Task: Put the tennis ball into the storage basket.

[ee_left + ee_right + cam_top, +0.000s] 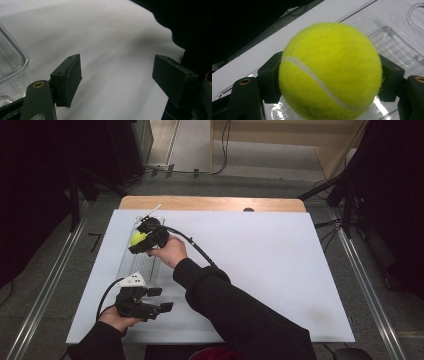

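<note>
Fingers (392, 82) of right gripper (332, 80) clamp tennis ball (329, 72) above clear tray (397, 45), apparently for placing; left gripper (117, 77) open, idle.

Black sleeves cover both forearms; each black gripper, the left gripper (161, 300) bearing a grey three-cornered plate, the right gripper (137, 240) nearby, trails a black cable.

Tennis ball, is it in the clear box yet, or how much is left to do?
Done: the right claw has the tennis ball squeezed between its pads. In hand: it holds the ball over the clear tray at the table's left side. Left: the ball looks held above the tray, not resting in it, so it probably still has to be set down and let go. The left claw waits open and empty beside the tray.
</note>
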Tool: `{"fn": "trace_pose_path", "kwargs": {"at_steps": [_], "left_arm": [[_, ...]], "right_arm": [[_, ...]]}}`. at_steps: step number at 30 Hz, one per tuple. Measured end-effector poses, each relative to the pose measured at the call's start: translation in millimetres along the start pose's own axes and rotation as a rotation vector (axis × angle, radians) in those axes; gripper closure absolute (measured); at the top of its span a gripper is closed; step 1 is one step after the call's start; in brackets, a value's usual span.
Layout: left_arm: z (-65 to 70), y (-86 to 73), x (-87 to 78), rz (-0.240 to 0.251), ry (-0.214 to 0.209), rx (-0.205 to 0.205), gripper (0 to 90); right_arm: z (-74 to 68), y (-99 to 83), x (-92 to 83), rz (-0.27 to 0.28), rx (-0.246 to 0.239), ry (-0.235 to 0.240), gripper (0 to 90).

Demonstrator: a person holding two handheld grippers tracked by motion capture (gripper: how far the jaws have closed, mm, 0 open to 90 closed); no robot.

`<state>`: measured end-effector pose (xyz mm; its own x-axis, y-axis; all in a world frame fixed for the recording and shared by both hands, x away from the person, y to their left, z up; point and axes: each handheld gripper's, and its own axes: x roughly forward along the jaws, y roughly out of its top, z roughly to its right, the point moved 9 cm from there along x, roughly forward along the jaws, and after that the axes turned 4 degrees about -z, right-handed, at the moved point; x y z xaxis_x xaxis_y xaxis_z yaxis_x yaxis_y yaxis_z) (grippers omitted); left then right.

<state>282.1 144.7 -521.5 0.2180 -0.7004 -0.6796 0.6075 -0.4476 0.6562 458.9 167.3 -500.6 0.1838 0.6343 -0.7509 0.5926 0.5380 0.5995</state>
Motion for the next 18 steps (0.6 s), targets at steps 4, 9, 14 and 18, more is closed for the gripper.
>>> {"fn": "trace_pose_path", "kwargs": {"at_steps": [4,9,14,18], "left_arm": [[0.1,-0.1,0.1,-0.001,0.000,0.000,24.5],[0.1,0.0,0.1,0.000,0.000,0.000,24.5],[0.1,-0.2,0.5,-0.003,0.000,-0.002,24.4],[0.1,0.4,1.0,-0.002,0.000,-0.003,24.4]], "right_arm": [[0.7,-1.8,1.7,0.002,-0.005,-0.014,22.2],[1.1,-1.3,1.2,0.015,-0.005,-0.011,18.2],[0.2,0.9,-4.2,0.020,-0.003,0.003,14.4],[0.5,0.3,-8.3,0.015,-0.012,-0.007,14.4]]}}
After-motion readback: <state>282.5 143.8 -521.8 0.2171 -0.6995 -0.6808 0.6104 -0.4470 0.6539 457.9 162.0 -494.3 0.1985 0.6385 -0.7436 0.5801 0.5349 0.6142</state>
